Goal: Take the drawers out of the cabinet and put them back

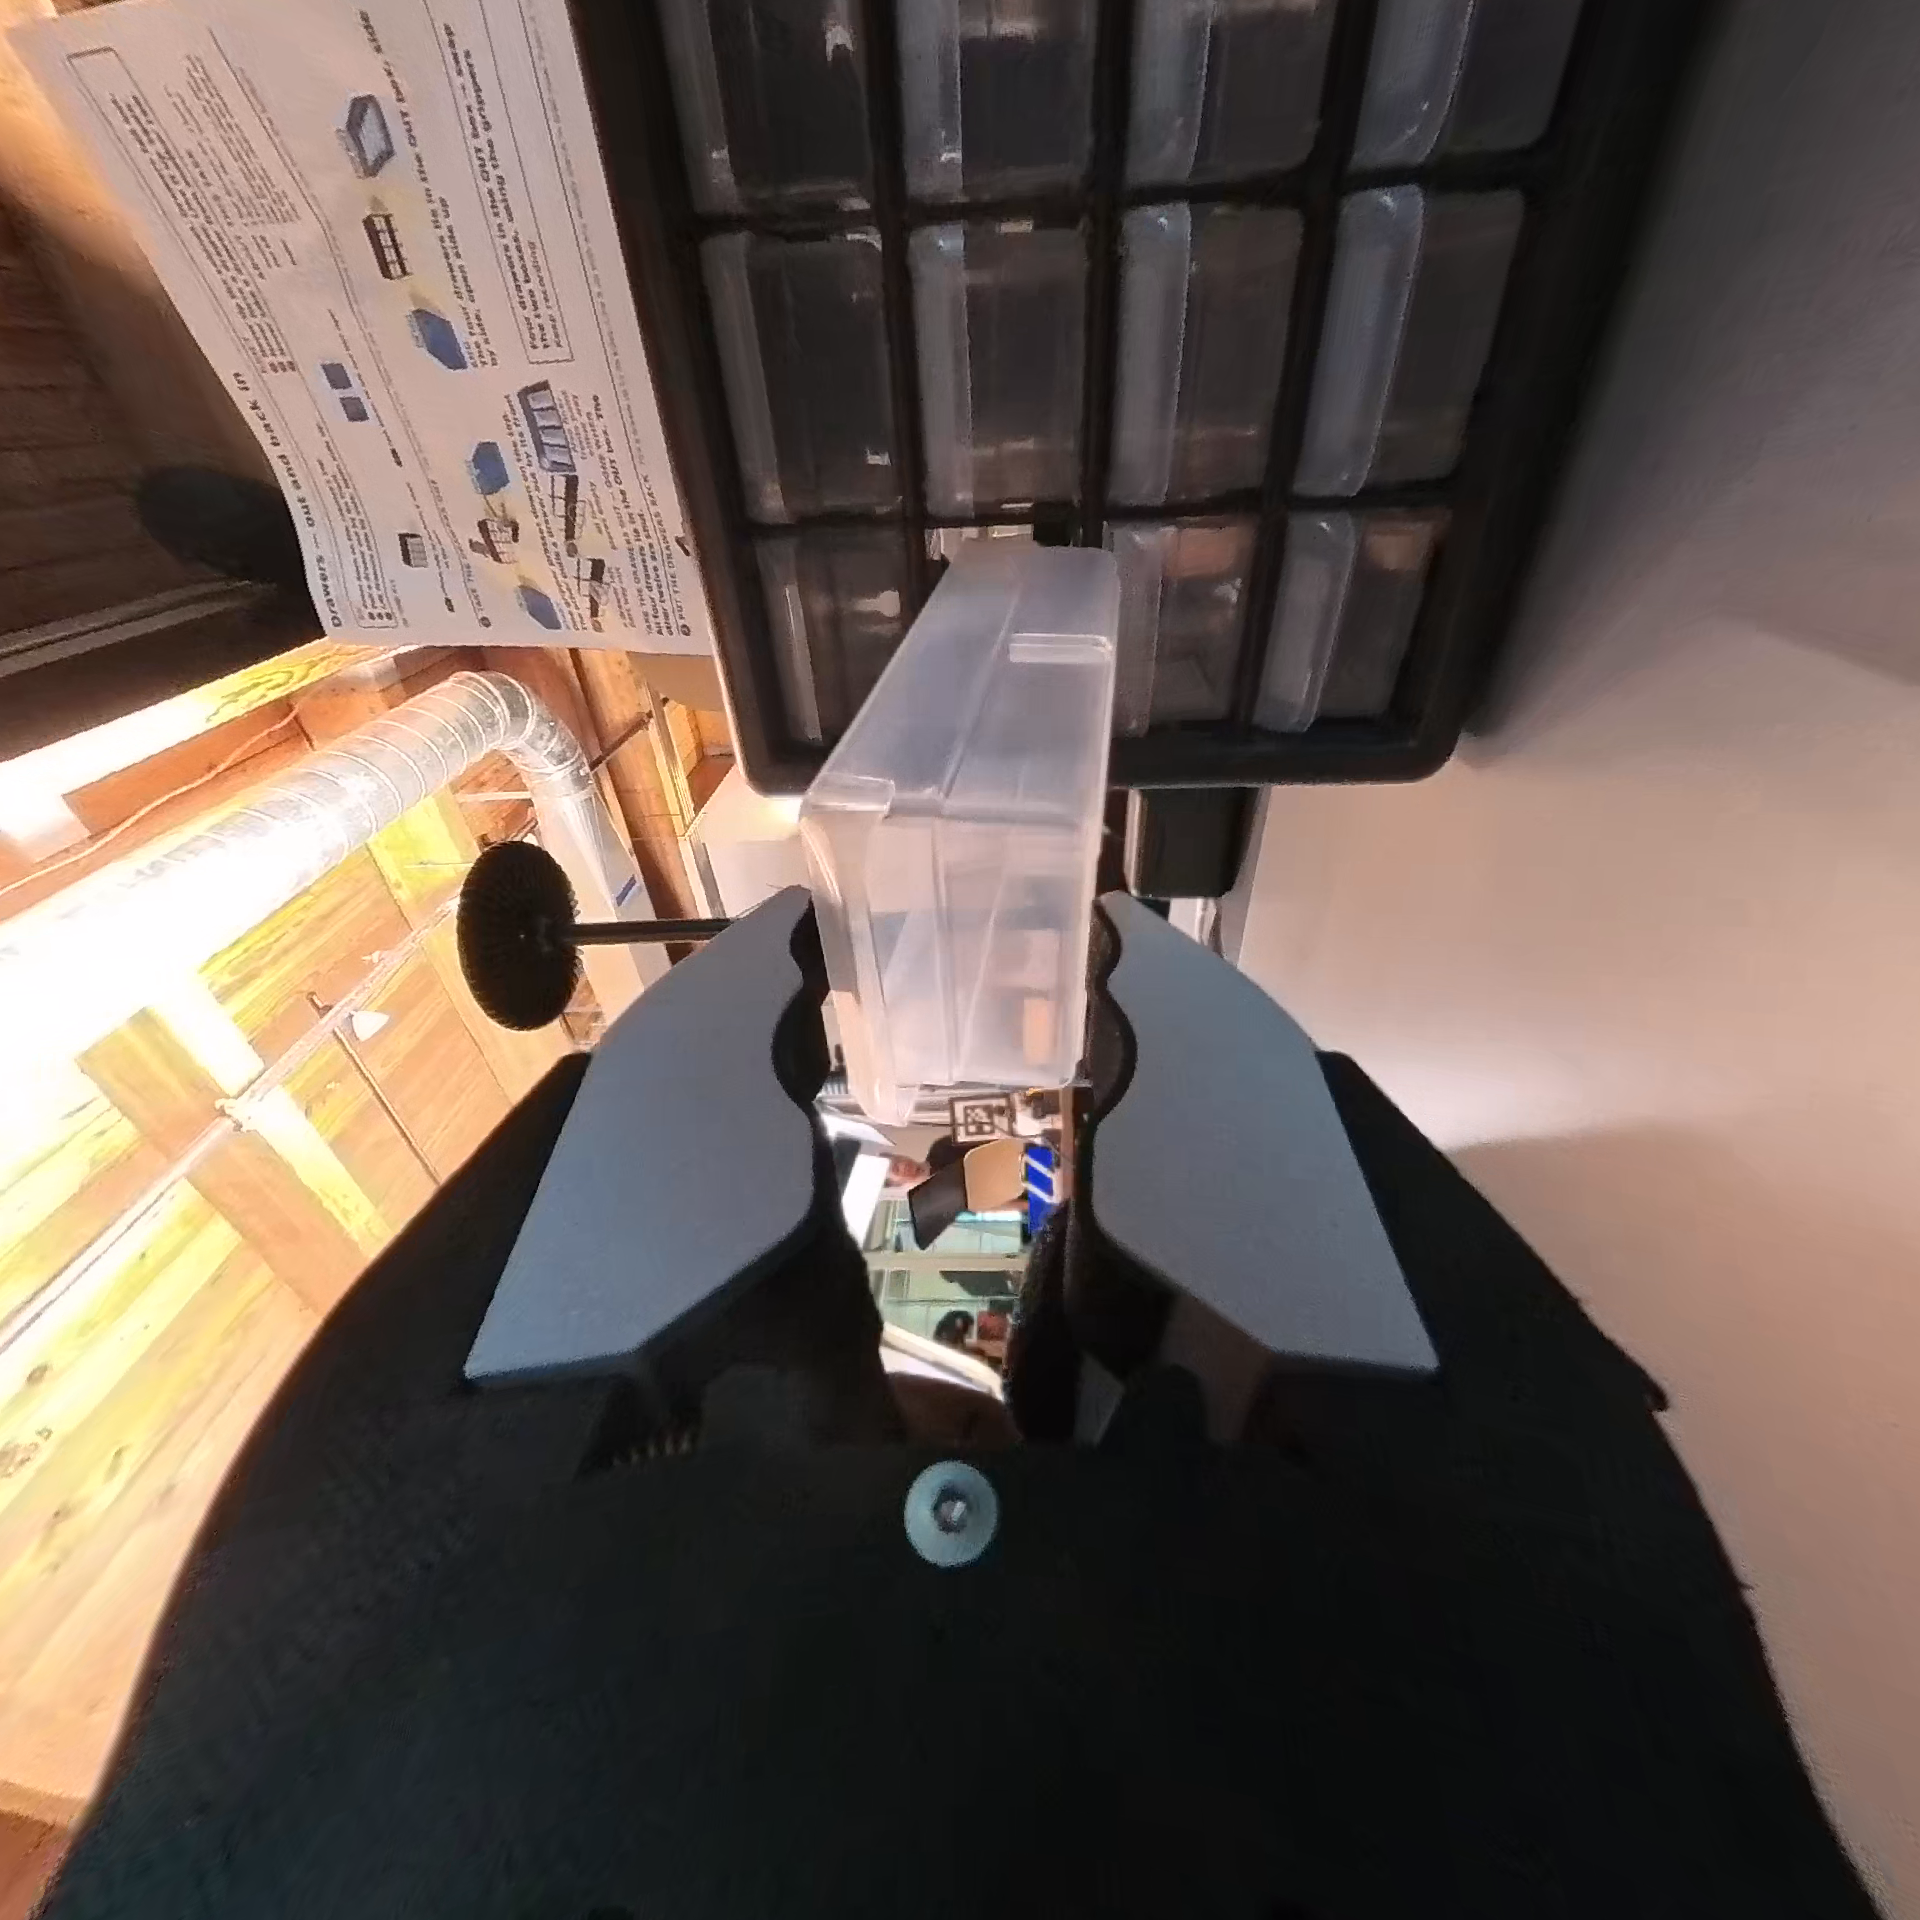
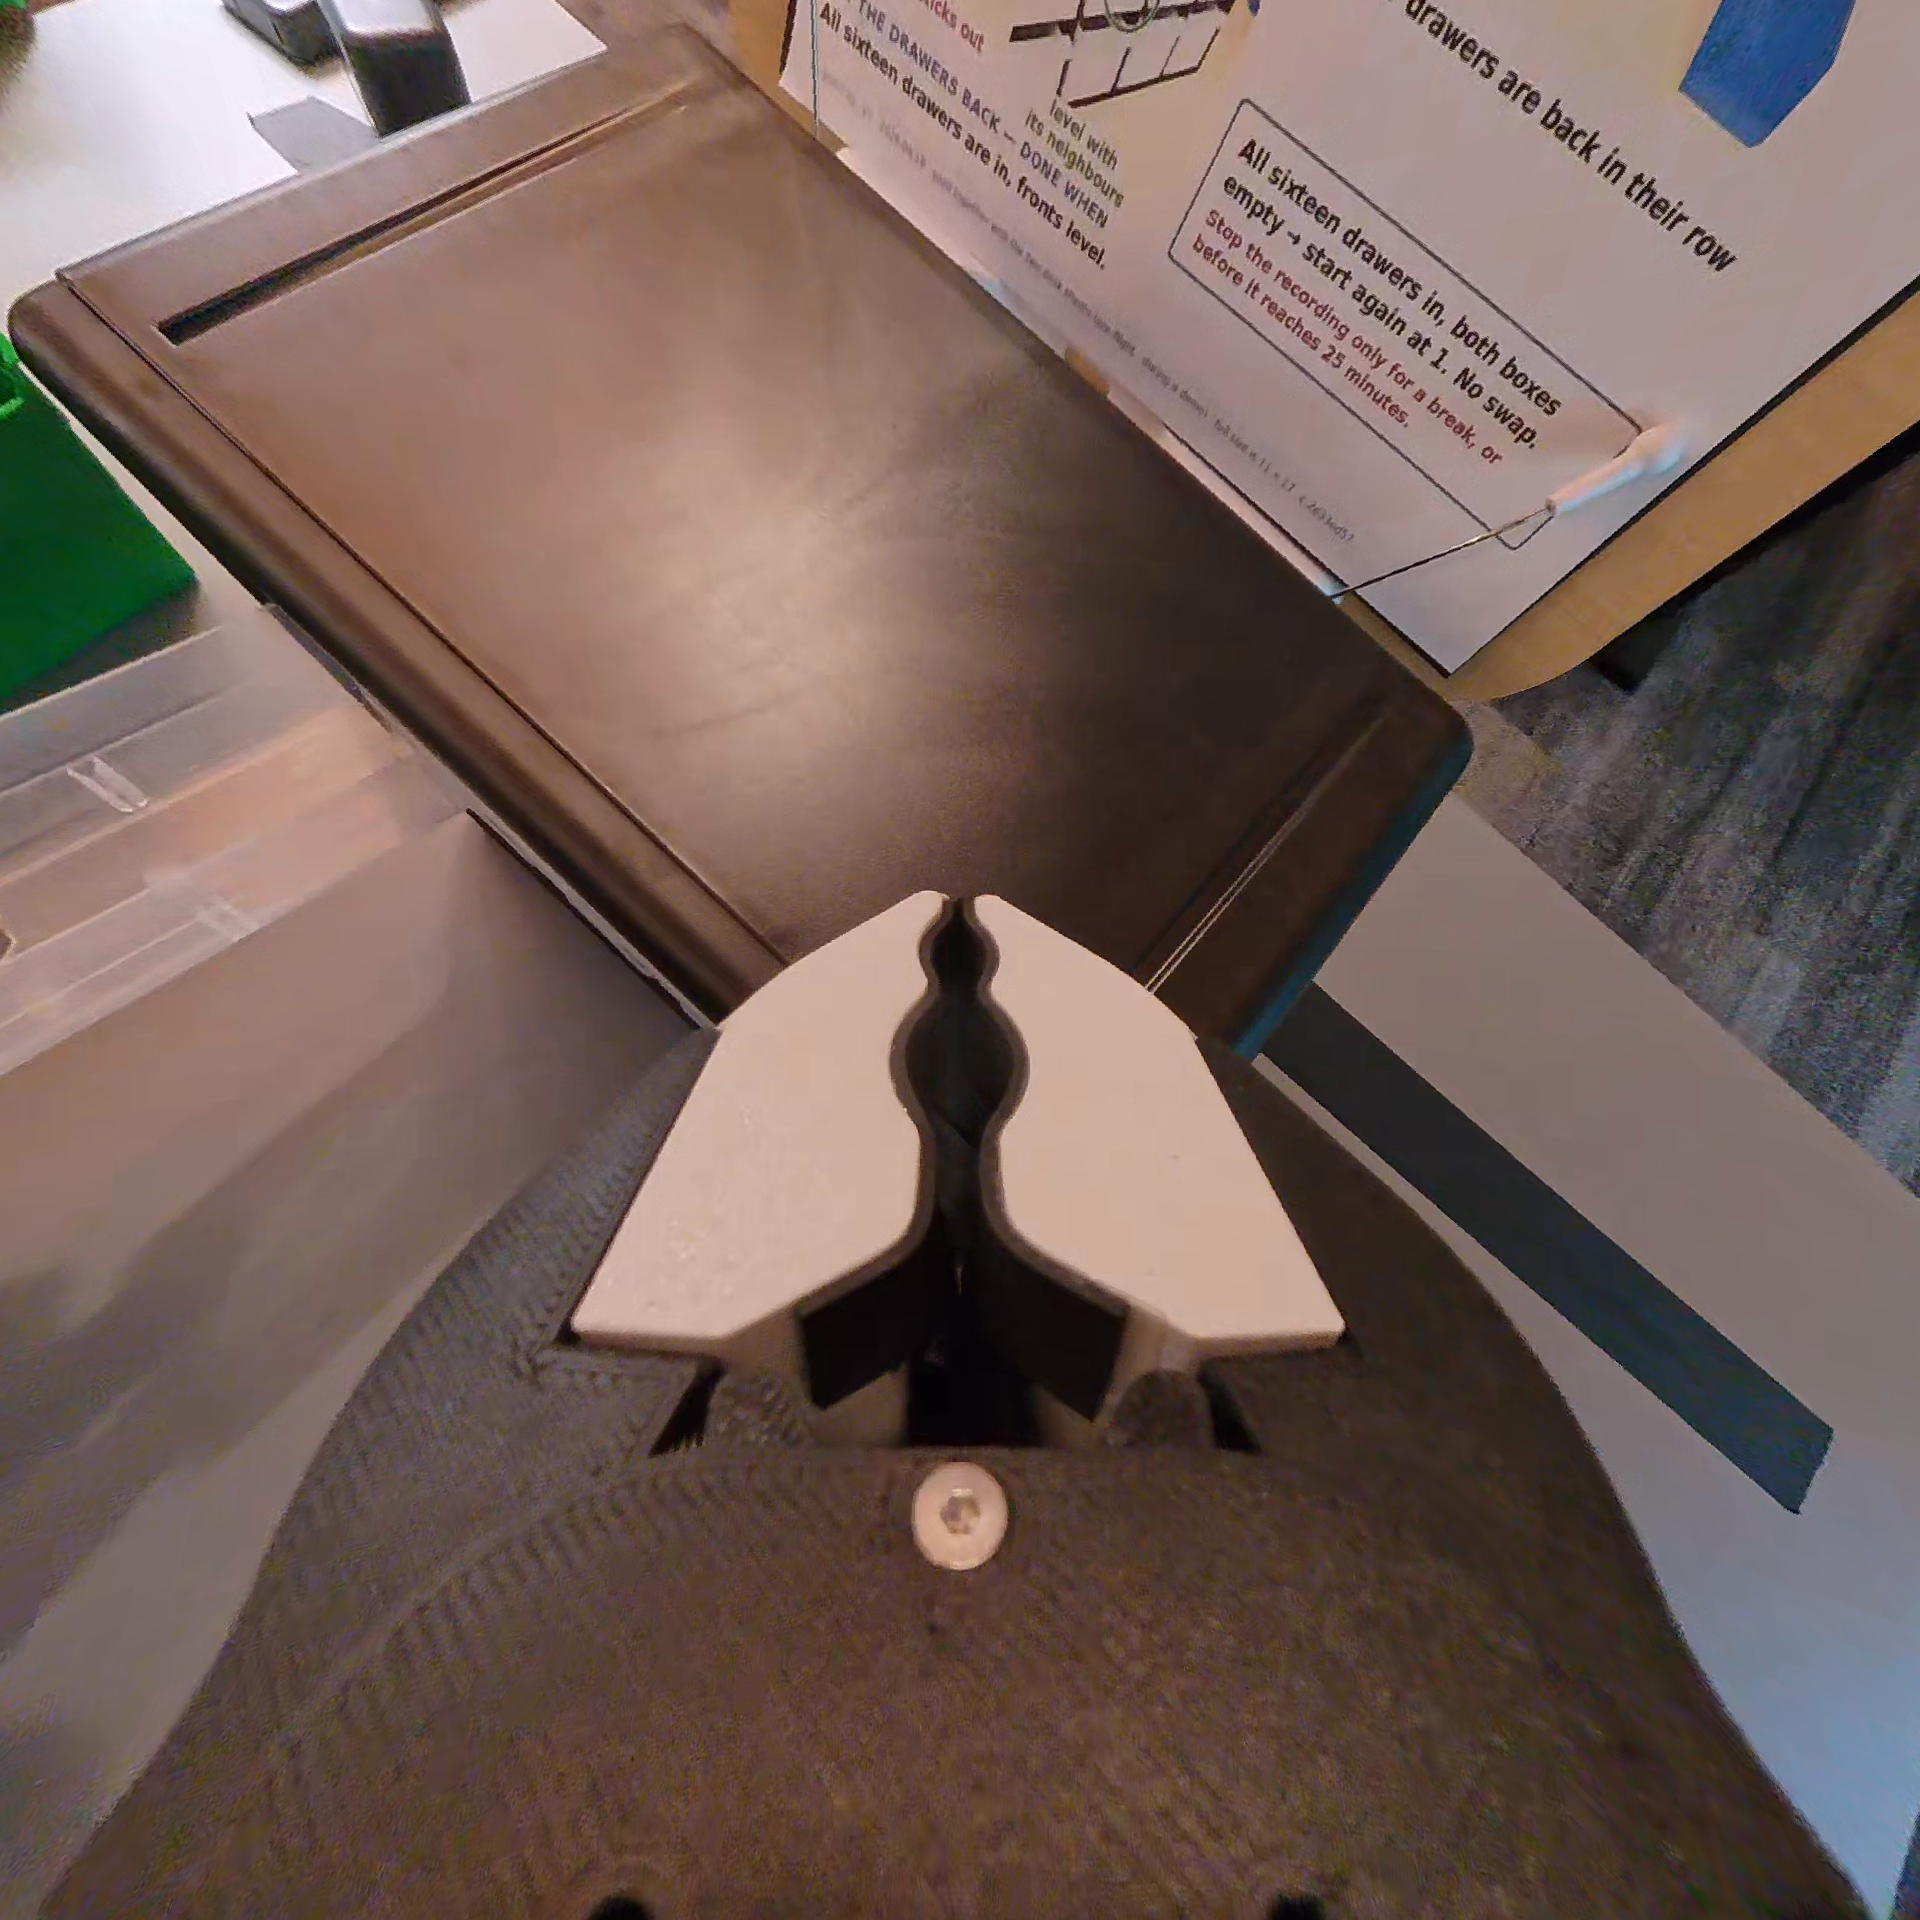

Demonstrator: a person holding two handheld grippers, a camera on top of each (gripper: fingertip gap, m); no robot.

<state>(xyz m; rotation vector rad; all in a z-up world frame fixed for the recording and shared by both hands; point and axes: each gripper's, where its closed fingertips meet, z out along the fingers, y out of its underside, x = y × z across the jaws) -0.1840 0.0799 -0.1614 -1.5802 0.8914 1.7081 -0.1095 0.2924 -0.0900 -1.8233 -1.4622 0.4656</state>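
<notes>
Drawer [image 1: 961, 831] half out of cabinet [image 1: 1091, 364], instruction sheet [image 1: 384, 312] beside cabinet.

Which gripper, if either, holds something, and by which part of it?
The left gripper holds a clear plastic drawer by its front end, sticking out of the black cabinet. The right gripper is shut on nothing.

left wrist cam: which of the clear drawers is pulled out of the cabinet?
The clear drawer between the left gripper fingers. It sticks far out of its slot in the cabinet; the other visible drawers sit flush in their slots.
</notes>
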